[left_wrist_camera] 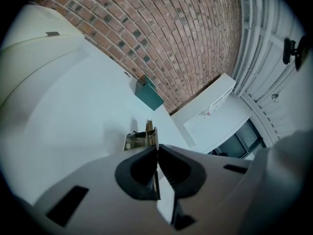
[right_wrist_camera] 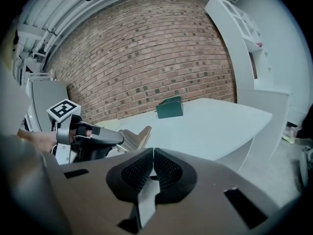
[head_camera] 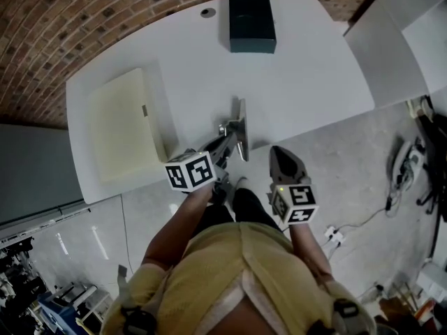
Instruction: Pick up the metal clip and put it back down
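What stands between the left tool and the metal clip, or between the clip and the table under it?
Nothing visible. The left tool is shut on the thin plate of the metal clip. The white table around it is bare. The cream box and the dark box lie well apart from it.

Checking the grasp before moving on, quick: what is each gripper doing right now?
Left gripper: closed on the metal clip.
Right gripper: closed, holding nothing.
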The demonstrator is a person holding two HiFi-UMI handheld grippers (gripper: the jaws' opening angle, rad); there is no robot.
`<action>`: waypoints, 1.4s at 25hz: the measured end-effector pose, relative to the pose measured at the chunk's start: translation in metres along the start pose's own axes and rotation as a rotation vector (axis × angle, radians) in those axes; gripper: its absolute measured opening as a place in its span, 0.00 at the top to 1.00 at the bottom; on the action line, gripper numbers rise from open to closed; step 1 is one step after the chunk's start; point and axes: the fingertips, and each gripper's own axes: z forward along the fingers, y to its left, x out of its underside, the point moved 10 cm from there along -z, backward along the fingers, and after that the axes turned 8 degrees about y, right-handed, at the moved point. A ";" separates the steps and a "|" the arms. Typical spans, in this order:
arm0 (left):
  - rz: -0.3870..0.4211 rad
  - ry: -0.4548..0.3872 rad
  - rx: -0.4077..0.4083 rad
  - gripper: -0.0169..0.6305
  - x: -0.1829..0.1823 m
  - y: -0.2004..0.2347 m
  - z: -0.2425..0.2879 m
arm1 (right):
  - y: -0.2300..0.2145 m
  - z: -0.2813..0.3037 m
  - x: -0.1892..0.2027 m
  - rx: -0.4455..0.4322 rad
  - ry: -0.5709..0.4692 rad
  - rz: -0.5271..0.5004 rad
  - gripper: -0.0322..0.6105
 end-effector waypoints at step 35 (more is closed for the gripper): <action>-0.013 -0.370 -0.107 0.96 -0.094 0.088 -0.263 | 0.224 0.096 -0.074 -0.295 0.017 -0.270 0.94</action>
